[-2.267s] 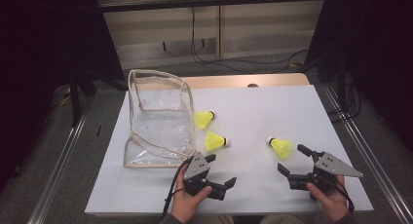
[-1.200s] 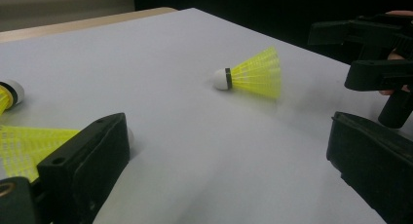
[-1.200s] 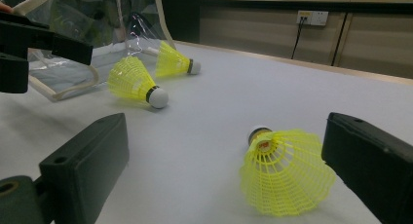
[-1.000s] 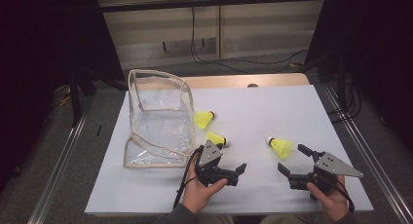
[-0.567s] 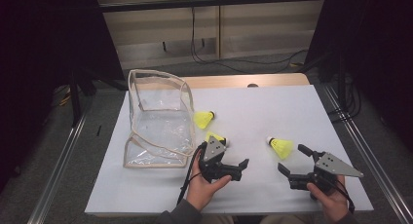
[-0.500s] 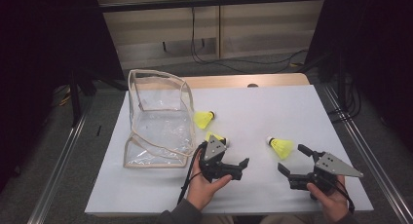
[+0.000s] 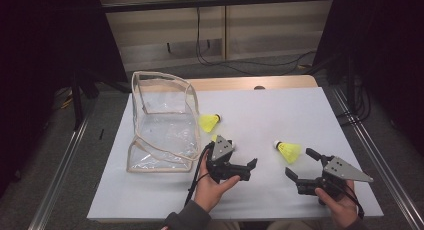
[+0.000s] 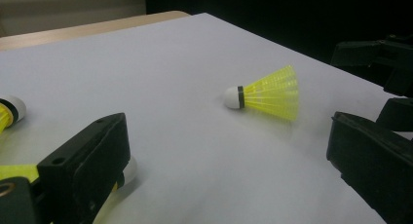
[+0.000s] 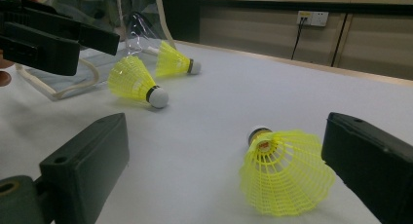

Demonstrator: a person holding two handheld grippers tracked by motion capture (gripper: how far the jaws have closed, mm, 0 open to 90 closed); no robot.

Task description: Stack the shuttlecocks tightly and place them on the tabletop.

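**Left claw at the middle shuttlecock, right claw idle behind the right one**

Nearest the person, the right claw (image 7: 304,171) sits low at the right front of the table (image 7: 280,110), held in the right hand (image 7: 339,200). Its jaws stand wide apart, nothing between them. In the right gripper view the right shuttlecock (image 9: 285,169) lies just ahead of the jaws, skirt toward the camera, cork pointing away, resting on the table and touching neither jaw.

Left of it, a little farther in, the left claw (image 7: 239,166) is held in the left hand (image 7: 212,187), jaws spread open. The middle shuttlecock (image 7: 216,139) lies right at this claw; in the high view most of it is hidden under the grey plate, only a sliver of yellow showing. In the left gripper view its white cork (image 8: 127,169) sits against the inner side of one jaw, with yellow skirt visible low at the left edge. Whether jaw and cork actually touch cannot be told. The opposite jaw is well apart from it.

Farther back, the third shuttlecock (image 7: 210,122) lies on its side, cork pointing right, just beside the clear bag (image 7: 161,125).

The bag stands open at the left side of the table, transparent with pale trim.
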